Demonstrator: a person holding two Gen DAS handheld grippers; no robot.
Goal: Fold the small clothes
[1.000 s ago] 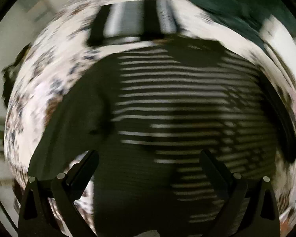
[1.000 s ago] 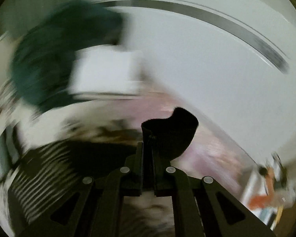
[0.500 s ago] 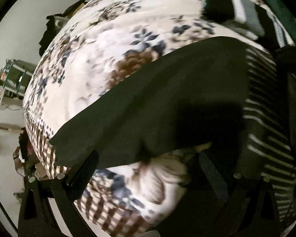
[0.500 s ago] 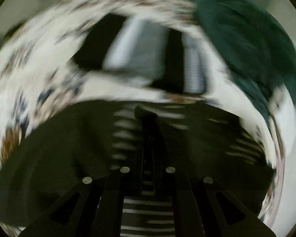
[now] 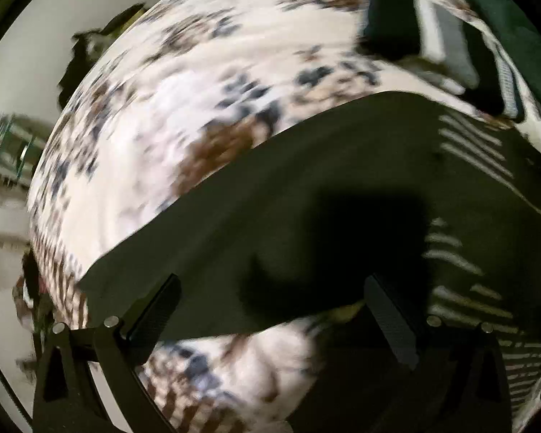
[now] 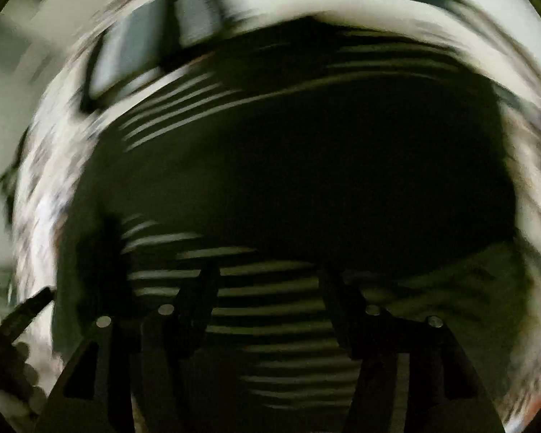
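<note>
On the floral bedspread (image 5: 198, 115), a dark striped garment (image 5: 306, 216) lies spread flat

Soft, light and limp, it should drape and slide easily; pinch it at a corner or hem. The left gripper (image 5: 270, 303) hovers with fingers apart and empty, the right gripper (image 6: 268, 288) likewise; folded clothes (image 5: 432, 36) lie beyond

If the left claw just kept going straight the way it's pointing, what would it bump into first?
Most likely the dark garment spread on the flowered bedsheet. The open left claw points at its plain dark flap near the lower edge, though blur makes depth uncertain.
</note>
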